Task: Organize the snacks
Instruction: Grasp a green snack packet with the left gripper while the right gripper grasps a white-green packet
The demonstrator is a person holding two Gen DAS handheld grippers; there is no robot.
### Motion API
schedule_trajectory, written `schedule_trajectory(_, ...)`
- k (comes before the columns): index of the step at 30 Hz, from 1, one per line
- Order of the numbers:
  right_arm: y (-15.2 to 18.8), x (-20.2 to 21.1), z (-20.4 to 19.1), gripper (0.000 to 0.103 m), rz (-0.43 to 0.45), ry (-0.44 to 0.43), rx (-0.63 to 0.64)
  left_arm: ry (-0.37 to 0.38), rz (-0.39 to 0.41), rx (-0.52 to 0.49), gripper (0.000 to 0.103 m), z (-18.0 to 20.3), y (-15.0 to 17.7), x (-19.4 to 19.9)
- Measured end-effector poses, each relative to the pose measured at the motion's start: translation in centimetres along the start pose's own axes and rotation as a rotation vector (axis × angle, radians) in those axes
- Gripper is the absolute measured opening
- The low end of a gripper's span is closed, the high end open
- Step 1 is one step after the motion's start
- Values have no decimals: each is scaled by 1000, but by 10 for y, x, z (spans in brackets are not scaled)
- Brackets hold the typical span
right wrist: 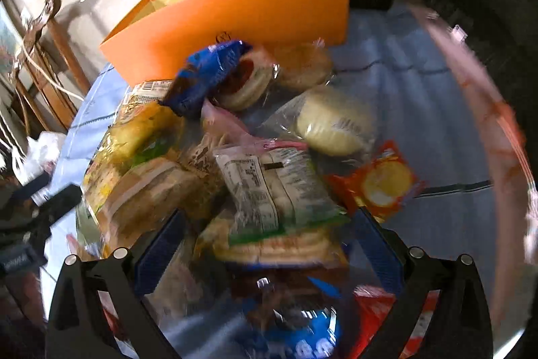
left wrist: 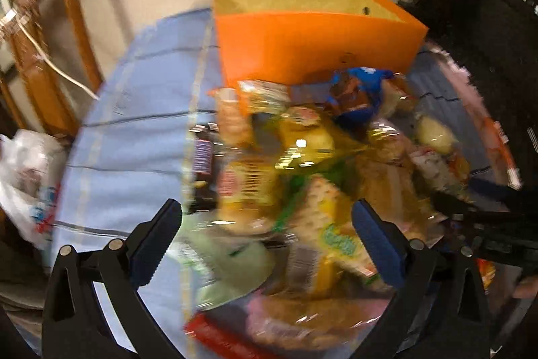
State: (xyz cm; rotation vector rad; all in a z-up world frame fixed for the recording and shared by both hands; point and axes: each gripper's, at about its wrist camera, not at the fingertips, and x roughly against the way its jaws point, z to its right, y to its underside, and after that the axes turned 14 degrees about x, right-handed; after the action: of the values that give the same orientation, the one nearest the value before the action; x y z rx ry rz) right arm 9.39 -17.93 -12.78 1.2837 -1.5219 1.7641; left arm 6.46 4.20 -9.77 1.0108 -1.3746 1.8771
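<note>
On top of a round table, a pale blue cloth [left wrist: 134, 140] with thin dark stripes lies soft and slightly creased, and a pink scalloped edging [right wrist: 497, 110] runs around its far rim. Toward the back stands an orange box [left wrist: 316, 46], stiff, flat-walled and rectangular, open at the top with a yellowish lining inside. Heaped just in front of the box is a pile of snacks [right wrist: 255, 157] in glossy crinkled plastic wrappers: a yellow and green bag [left wrist: 302, 150], a clear pack of pale biscuits with a printed label [right wrist: 269, 190], a round pale bun in clear film [right wrist: 333, 123], a crumpled blue wrapper [right wrist: 208, 73] touching the box wall, and a small red packet with a yellow disc [right wrist: 383, 180] lying flat beside the bun. Left of the table stands a wooden chair [left wrist: 60, 39] with a white plastic bag [left wrist: 27, 177] below it.

Both views are motion-blurred. Over the pile's left side, the left gripper [left wrist: 265, 241] has its ribbed blue-padded jaws spread wide, with nothing between them. Over the pile, the right gripper [right wrist: 269, 244] likewise stands with jaws wide apart, the biscuit pack lying in the gap, untouched as far as the blur allows
</note>
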Motion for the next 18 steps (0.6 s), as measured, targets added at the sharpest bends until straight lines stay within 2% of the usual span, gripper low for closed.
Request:
schedule_trajectory(2, -4, -10, 2, 99, -3, 10, 9, 1, 16, -8, 99, 6, 4, -10)
schedule_trajectory(4, -9, -20, 2, 99, -20, 22, 41, -12, 28, -63, 99, 14, 11, -24)
schedule_trajectory(7, -13, -33, 5, 99, -18, 20, 59, 66, 100, -74, 99, 9, 18, -31)
schedule_trajectory(9, -14, -38, 7, 99, 0, 21, 53, 105, 93, -63, 99, 6, 18, -38)
schedule_trajectory(10, -14, -39, 8, 99, 7, 23, 59, 118, 88, -26, 99, 4, 16, -40)
schedule_trajectory(12, -14, -39, 8, 99, 21, 28, 87, 101, 89, 11, 99, 7, 16, -42)
schedule_trajectory(15, -7, -34, 8, 99, 20, 42, 111, 81, 59, -50, 97, 21, 21, -41)
schedule_trajectory(16, -1, -33, 9, 99, 19, 40, 123, 102, 48, -110, 76, 31, 26, -40)
schedule_trajectory(17, 2, -34, 10, 76, 16, 31, 122, 124, 25, -149, 59, 39, 30, -40)
schedule_trajectory(18, 2, -35, 10, 68, 5, 11, 116, 106, -11, -176, 58, 49, 36, -43)
